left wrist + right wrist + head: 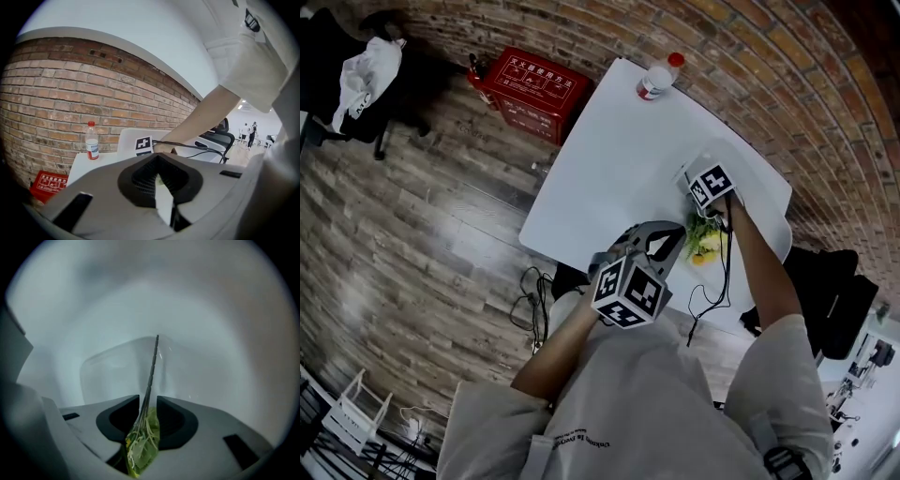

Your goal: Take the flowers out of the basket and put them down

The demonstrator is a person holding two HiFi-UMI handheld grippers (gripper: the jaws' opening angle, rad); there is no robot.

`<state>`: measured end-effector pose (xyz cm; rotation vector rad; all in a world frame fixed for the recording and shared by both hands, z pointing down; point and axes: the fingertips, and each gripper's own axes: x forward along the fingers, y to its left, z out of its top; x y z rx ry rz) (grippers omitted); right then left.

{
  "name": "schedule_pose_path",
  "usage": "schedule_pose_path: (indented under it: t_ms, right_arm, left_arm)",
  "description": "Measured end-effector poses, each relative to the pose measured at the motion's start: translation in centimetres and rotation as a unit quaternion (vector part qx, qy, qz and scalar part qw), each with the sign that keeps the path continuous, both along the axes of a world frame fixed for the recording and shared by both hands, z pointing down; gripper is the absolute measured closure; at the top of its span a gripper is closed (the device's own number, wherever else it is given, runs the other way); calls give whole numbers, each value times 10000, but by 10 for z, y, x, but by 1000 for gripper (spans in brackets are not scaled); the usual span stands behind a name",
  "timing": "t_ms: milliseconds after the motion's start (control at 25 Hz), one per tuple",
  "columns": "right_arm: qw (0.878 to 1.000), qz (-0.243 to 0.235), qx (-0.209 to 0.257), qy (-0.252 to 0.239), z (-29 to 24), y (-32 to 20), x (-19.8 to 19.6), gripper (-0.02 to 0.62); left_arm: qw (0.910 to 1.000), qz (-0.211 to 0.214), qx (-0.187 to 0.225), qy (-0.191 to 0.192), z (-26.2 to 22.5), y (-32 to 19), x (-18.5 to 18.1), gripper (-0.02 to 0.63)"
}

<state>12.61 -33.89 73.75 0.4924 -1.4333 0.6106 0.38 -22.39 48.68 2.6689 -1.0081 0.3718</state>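
A small bunch of flowers (703, 242) with green leaves and yellow blooms hangs over the near right part of the white table (609, 159). My right gripper (710, 217) is just above it. In the right gripper view the jaws (148, 399) stand close around the thin stem (152, 366), and the leaves (143, 446) fill the gap between the pads. Beyond the stem lies a pale, translucent container (117, 369), blurred. My left gripper (678, 236) sits just left of the flowers with its tips together and nothing between them (158, 157).
A plastic bottle (658, 77) with a red cap stands at the table's far corner by the brick wall. On the wooden floor to the left is a red box (530, 89), with cables (530, 300) near the table's front edge. A black chair (834, 291) is at the right.
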Motion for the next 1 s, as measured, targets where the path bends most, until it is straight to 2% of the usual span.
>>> schedule_pose_path:
  t_ms: [80,200,360,1000]
  right_arm:
    - [9997,-200,14,157,1,0,2,456]
    - [9998,-141,11,122,3,1,0,496]
    - [9995,-201,-229,51,3,10,-4,543]
    - [9978,-516,-148,-400,-58,16,-11,548]
  left_arm:
    - [10000,14,-16,-23,1,0,0,581]
    - [10000,31,-47,-73,2,0,1,581]
    - [9999,60,-35,-76,2,0,1,581]
    - [9999,-51,-47,-115,2,-4,0,581]
